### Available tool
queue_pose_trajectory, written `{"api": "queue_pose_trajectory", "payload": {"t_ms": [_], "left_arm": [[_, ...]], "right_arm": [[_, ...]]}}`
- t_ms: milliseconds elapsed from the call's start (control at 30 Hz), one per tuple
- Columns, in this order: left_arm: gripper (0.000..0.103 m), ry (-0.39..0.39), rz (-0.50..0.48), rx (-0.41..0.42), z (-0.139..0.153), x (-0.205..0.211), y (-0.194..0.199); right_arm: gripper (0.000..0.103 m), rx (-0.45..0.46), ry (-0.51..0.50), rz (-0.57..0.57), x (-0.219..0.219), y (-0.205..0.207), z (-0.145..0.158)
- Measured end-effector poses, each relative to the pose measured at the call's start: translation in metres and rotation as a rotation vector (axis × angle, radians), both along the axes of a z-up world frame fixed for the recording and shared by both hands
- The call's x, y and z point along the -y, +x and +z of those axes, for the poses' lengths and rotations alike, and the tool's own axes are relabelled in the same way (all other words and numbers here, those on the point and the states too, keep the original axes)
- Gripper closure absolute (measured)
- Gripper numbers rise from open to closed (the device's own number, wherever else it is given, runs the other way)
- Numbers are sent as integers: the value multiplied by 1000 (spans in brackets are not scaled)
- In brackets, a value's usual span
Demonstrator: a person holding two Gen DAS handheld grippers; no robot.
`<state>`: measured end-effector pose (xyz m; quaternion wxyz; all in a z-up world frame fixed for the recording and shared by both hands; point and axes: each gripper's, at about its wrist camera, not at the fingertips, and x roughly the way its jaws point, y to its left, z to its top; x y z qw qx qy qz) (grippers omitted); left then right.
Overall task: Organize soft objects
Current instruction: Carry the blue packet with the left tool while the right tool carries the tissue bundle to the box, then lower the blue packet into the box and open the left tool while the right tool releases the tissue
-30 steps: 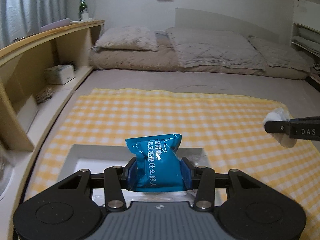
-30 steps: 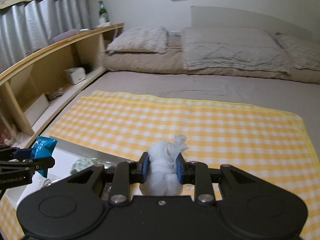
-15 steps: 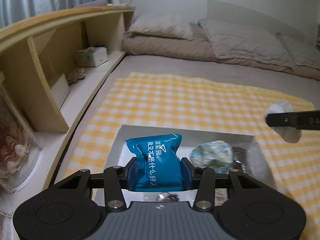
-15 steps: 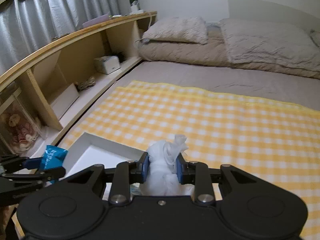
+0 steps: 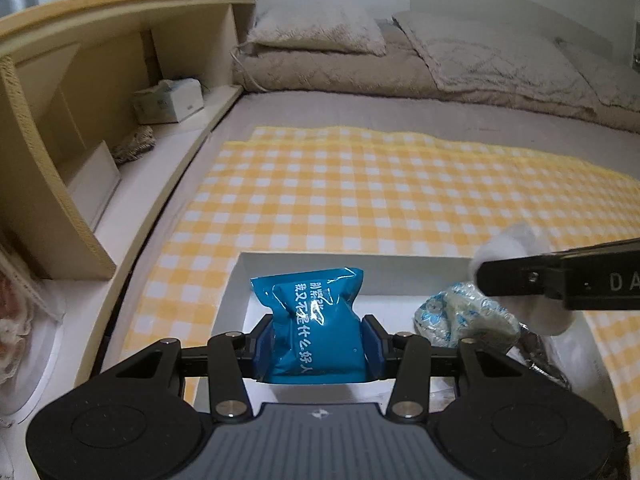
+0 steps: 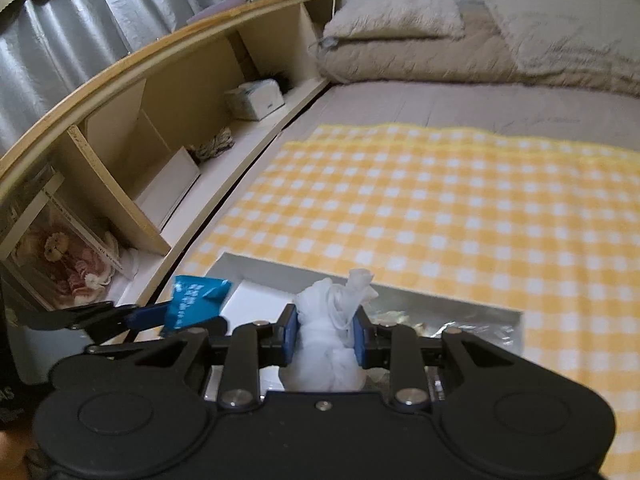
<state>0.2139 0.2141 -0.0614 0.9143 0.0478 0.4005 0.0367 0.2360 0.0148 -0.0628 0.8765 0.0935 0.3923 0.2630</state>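
My left gripper (image 5: pixel 319 338) is shut on a blue snack packet (image 5: pixel 316 320) with white lettering, held above the left part of a shallow white box (image 5: pixel 352 258) on the yellow checked cloth. My right gripper (image 6: pixel 325 334) is shut on a soft white bundle (image 6: pixel 332 332) over the same box (image 6: pixel 260 266). In the left wrist view the right gripper (image 5: pixel 492 278) reaches in from the right with the white bundle (image 5: pixel 520 240). In the right wrist view the left gripper (image 6: pixel 152 314) holds the packet (image 6: pixel 192 300) at the lower left. A pale blue-white wrapped packet (image 5: pixel 464 316) lies in the box.
The yellow checked cloth (image 5: pixel 400 200) covers a beige bed with pillows (image 5: pixel 320 32) at the far end. A wooden shelf unit (image 6: pixel 132 92) runs along the left with a tissue box (image 6: pixel 256 98), a board and a framed picture (image 6: pixel 60 264). Crinkled clear wrappers (image 6: pixel 460 328) lie in the box.
Both grippers have swung left and sunk toward the white box, each keeping hold of its object. More of the box and the left shelf is in sight.
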Motion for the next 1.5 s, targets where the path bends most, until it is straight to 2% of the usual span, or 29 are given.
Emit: {"api": "queue_pose_trajectory", "payload": {"t_ms": [300, 667, 767, 800, 867, 900, 933, 1100, 1233, 1333, 1500], "left_arm": [[55, 43, -15, -22, -22, -8, 24], [54, 89, -16, -52, -34, -16, 35], [48, 90, -18, -55, -35, -18, 34], [47, 92, -15, -58, -35, -18, 34], [44, 94, -15, -64, -36, -19, 32], [39, 94, -15, -64, -36, -19, 31], [35, 94, -16, -64, -35, -19, 30], [32, 77, -4, -65, -32, -22, 25], [19, 45, -7, -61, -27, -21, 19], [17, 63, -7, -50, -22, -16, 15], [16, 45, 0, -41, -14, -14, 9]], "right_arm": [[74, -71, 54, 24, -19, 24, -22], [74, -100, 99, 15, -22, 42, -36], [71, -94, 142, 33, -24, 42, -39], [66, -93, 152, 45, -25, 42, -40], [50, -98, 161, 53, -27, 40, -42], [47, -100, 156, 49, -29, 39, -43], [47, -99, 145, 49, -30, 38, -43], [47, -84, 108, 70, -33, 35, -40], [47, -82, 98, 71, -32, 32, -38], [47, -75, 88, 78, -31, 30, -36], [47, -54, 68, 87, -24, 21, -28]]}}
